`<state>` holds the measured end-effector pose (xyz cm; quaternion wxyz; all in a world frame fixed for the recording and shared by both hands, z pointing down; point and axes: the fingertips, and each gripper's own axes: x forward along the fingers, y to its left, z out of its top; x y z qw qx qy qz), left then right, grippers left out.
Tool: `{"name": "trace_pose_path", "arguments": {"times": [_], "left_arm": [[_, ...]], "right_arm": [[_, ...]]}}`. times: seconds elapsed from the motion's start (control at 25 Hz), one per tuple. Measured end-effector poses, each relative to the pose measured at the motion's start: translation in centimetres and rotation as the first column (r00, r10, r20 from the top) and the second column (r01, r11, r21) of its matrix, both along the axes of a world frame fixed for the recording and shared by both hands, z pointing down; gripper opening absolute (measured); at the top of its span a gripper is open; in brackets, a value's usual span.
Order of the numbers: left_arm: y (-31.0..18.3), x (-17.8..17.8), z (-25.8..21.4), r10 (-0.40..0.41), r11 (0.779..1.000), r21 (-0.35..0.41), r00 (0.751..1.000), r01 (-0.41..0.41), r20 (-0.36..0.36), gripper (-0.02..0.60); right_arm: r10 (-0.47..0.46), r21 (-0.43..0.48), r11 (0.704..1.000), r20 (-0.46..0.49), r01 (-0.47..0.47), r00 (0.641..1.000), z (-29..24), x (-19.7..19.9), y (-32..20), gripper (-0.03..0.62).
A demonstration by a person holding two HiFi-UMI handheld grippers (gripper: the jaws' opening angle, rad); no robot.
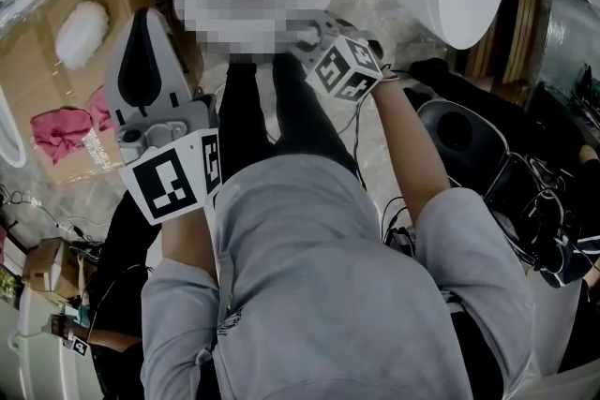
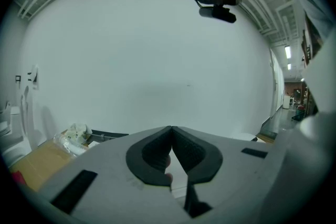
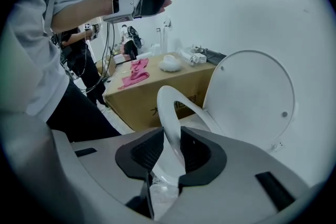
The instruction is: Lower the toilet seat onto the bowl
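Though the left gripper [image 2: 171, 131] is clenched, its pad tips pressed together with nothing between them, it is held up in the air, in the upper left of the right gripper view, with a plain white wall [image 2: 147, 60] ahead of it. Below it, at middle left of that view, stands a cardboard box [image 3: 142, 89] with a pink cloth [image 3: 135, 72] and a white fluffy thing [image 3: 169, 63] on its top. In the lower middle, the right gripper [image 3: 170, 131] grasps the toilet seat [image 3: 169, 107]. The white rim runs edge-on between the two dark pads, which bear on it from either side. The seat is raised and tilted, its ring curving up and away from the jaws. Just right of it, filling the middle right, the round lid [image 3: 252, 97] stands upright against the wall. Whether the seat touches the lid cannot be told.
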<state>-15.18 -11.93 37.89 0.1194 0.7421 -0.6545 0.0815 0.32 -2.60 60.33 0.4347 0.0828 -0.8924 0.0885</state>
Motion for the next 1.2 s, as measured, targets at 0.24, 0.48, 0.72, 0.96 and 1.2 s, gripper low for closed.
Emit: {"name": "trace_pose_path", "arguments": {"times": [0.24,0.48,0.72,0.96,1.2], "left_arm": [[-0.7,-1.3,1.6,-0.003,1.0,-0.019,1.0,0.003,-0.004,0.0],[1.0,0.0,1.2,-0.002,1.0,-0.021,1.0,0.002,-0.001,0.0],[1.8,-0.3,1.9,0.001,1.0,-0.028,1.0,-0.001,-0.001,0.0],[2.6,-0.2,2.3,0.007,0.999,-0.032,1.0,-0.007,-0.001,0.0],[2.8,-0.2,3.3,0.015,0.999,-0.043,1.0,-0.015,-0.001,0.0]], "right_arm": [[-0.028,-0.037,0.999,-0.026,0.027,0.999,2.0,-0.9,0.9,0.087],[-0.049,-0.054,0.997,-0.039,0.047,0.998,2.5,0.4,3.6,0.087],[-0.06,-0.077,0.995,-0.06,0.056,0.996,4.2,0.4,5.5,0.087],[-0.068,-0.081,0.995,-0.076,0.062,0.995,5.0,0.7,6.8,0.086],[-0.078,-0.092,0.993,-0.089,0.069,0.993,6.4,0.7,7.7,0.084]]}}
